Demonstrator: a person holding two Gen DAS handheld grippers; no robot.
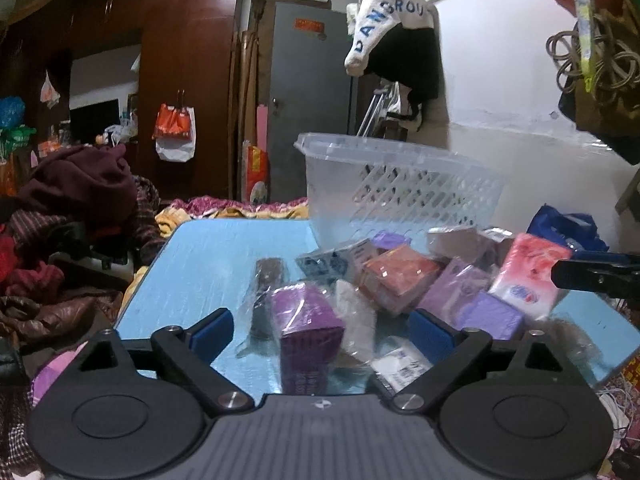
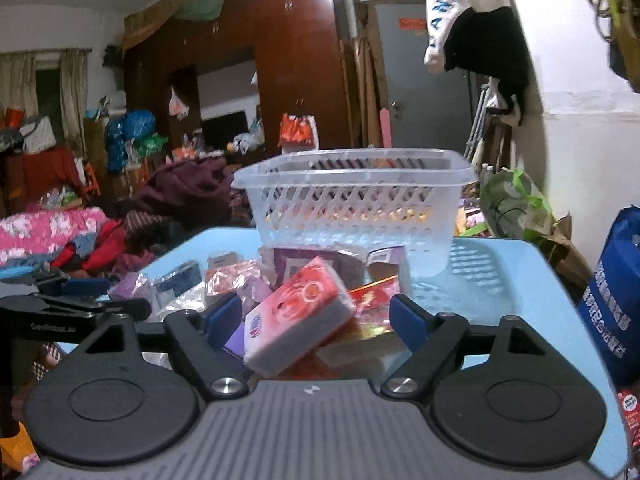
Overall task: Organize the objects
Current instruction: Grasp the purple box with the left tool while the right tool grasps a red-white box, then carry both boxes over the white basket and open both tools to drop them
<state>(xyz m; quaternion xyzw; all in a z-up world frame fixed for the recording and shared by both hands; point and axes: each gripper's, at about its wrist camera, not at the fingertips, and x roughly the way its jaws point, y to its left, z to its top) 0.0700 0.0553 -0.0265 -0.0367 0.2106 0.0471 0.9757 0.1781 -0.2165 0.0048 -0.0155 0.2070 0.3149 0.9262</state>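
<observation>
the task's things, a heap of small wrapped packets (image 2: 304,300), are lying loose on the light blue table (image 1: 208,256), in front of the clear plastic basket (image 2: 352,200) that is standing at the table's far side. the basket is appearing empty as far as its lattice wall is showing, so the sorting is judged to be at its start: nothing is seen stowed, and the whole heap is remaining to be moved. in the left wrist view, a purple box in clear wrap (image 1: 308,332) is standing between the fingers of the left gripper (image 1: 322,334), with a dark narrow item (image 1: 266,296) just beside it; the blue pads (image 1: 212,334) are standing clear of the wrap on both sides, so this gripper is released and grasping nothing. in the right wrist view, a red and white tissue pack (image 2: 298,316) is lying tilted on top of the heap, between the fingers of the right gripper (image 2: 314,320); its pads (image 2: 408,322) are also not pressing on the pack, so it too is released. the left gripper's frame is showing at the left edge of that view. both grippers are pointing toward the basket. the next move is judged to call for clenching on one packet each without dragging neighbours. beyond the table, piled clothes (image 2: 80,236), a brown wardrobe (image 1: 180,80) and a grey door (image 1: 308,100) are filling the room.
</observation>
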